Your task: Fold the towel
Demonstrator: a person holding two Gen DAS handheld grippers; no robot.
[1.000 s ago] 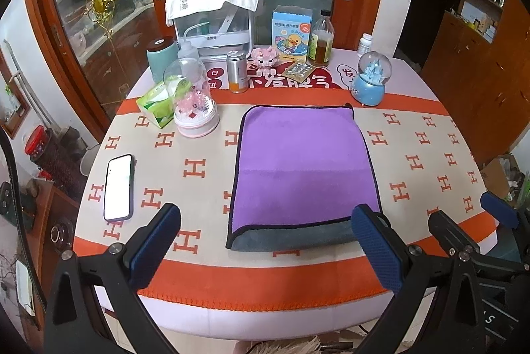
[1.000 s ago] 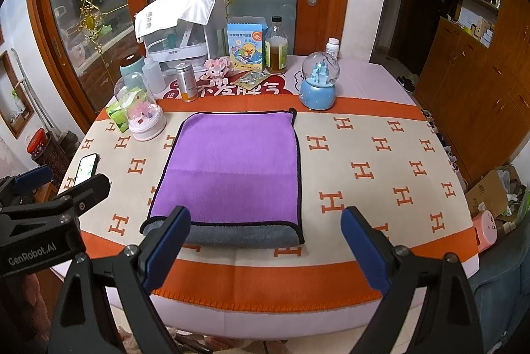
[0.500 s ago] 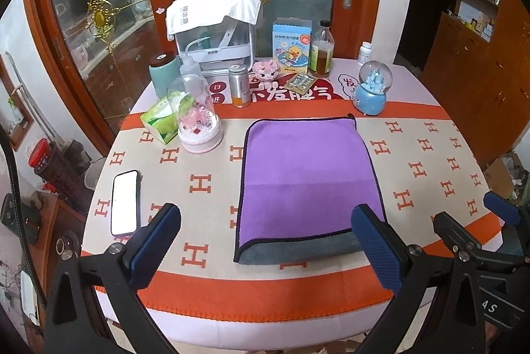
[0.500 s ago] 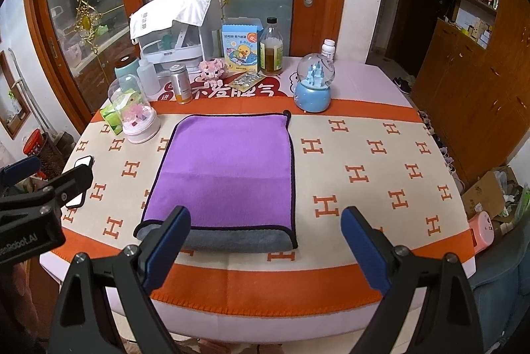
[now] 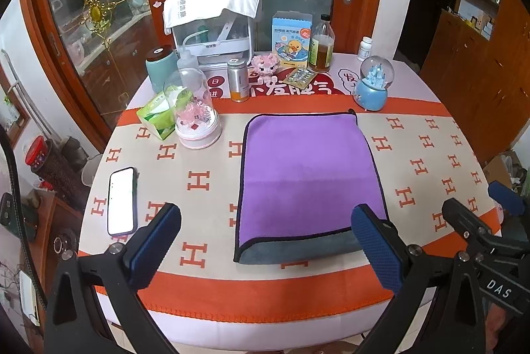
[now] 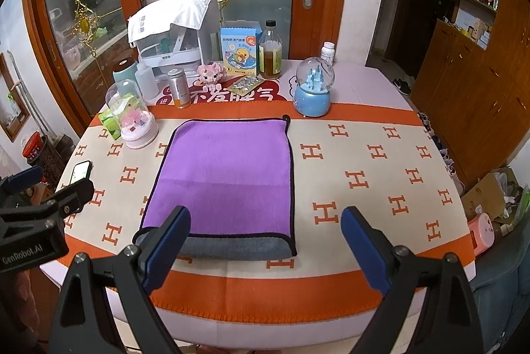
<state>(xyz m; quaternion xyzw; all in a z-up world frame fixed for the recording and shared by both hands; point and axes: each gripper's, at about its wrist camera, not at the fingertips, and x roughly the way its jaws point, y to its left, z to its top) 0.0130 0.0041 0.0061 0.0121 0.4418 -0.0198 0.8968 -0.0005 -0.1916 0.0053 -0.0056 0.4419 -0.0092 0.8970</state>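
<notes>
A purple towel (image 5: 308, 168) with a black hem lies folded flat on the round table; its grey underside shows along the near fold. It also shows in the right wrist view (image 6: 225, 178). My left gripper (image 5: 265, 241) is open and empty, above the table's near edge, short of the towel's near left corner. My right gripper (image 6: 265, 241) is open and empty, above the near edge by the towel's near right corner. Each gripper shows at the side of the other's view.
A phone (image 5: 122, 201) lies at the near left. A pink dome ornament (image 5: 195, 118), tissue pack (image 5: 155, 118), can (image 5: 238, 82), bottle (image 5: 322, 45), duck box (image 5: 291, 35) and blue snow globe (image 5: 372, 85) crowd the far side. The tablecloth (image 6: 381, 181) is bare right of the towel.
Both grippers have pulled back and risen from the table, so the towel sits farther off. The towel has not moved. Both grippers stay open.
</notes>
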